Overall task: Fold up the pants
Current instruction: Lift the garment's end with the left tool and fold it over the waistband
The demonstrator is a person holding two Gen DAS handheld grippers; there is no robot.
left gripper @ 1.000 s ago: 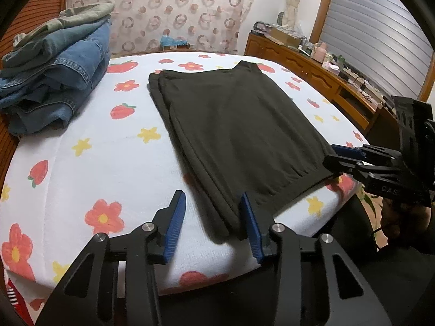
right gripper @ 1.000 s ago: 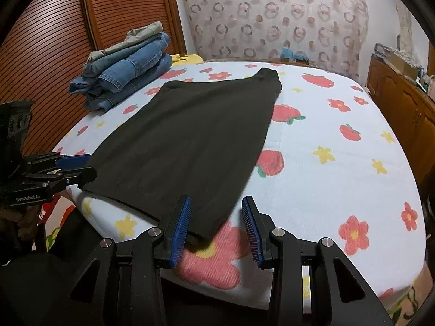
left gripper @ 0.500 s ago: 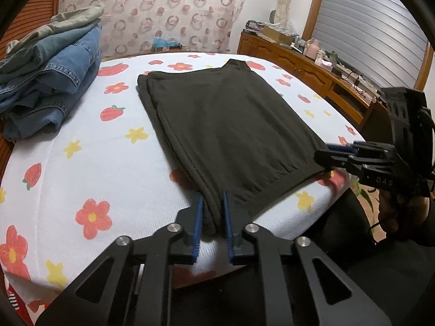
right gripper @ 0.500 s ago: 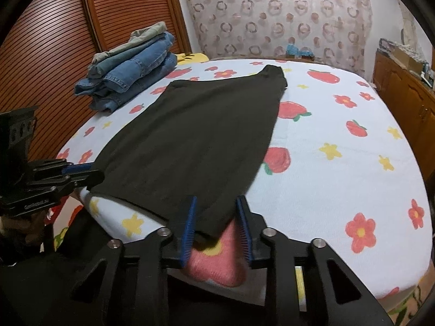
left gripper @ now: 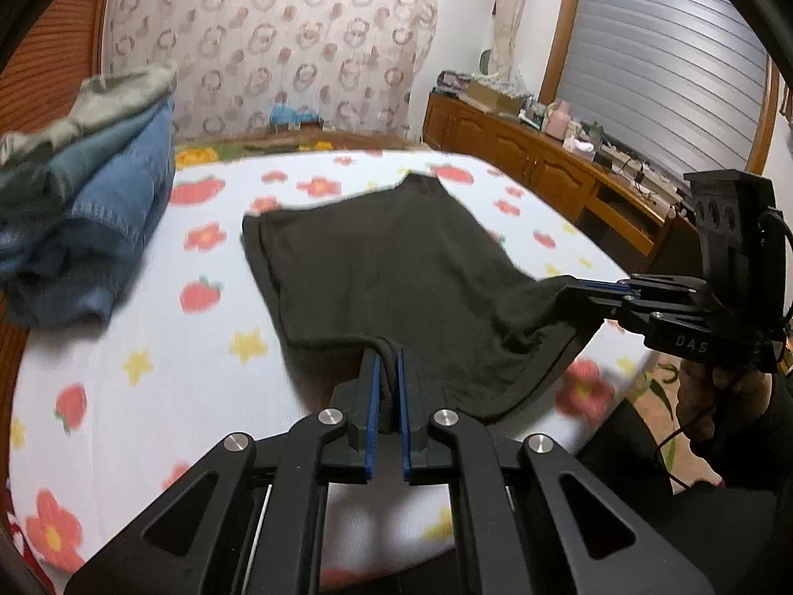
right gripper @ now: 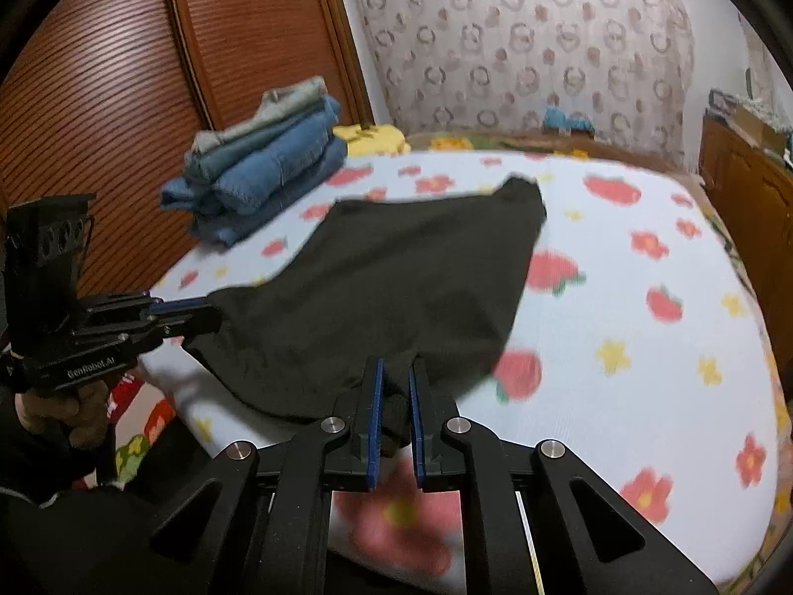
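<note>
Pinching soft dark knit pants (left gripper: 386, 267) hem: left hand-held gripper (left gripper: 387, 372), right hand-held gripper (right gripper: 395, 377); fabric sagging between.

White lettering "DAS" is showing on the body of the right gripper (left gripper: 570, 290), seen from the left wrist camera; "GenRobot.AI" is showing on the left gripper (right gripper: 210, 312), in the right wrist view.
</note>
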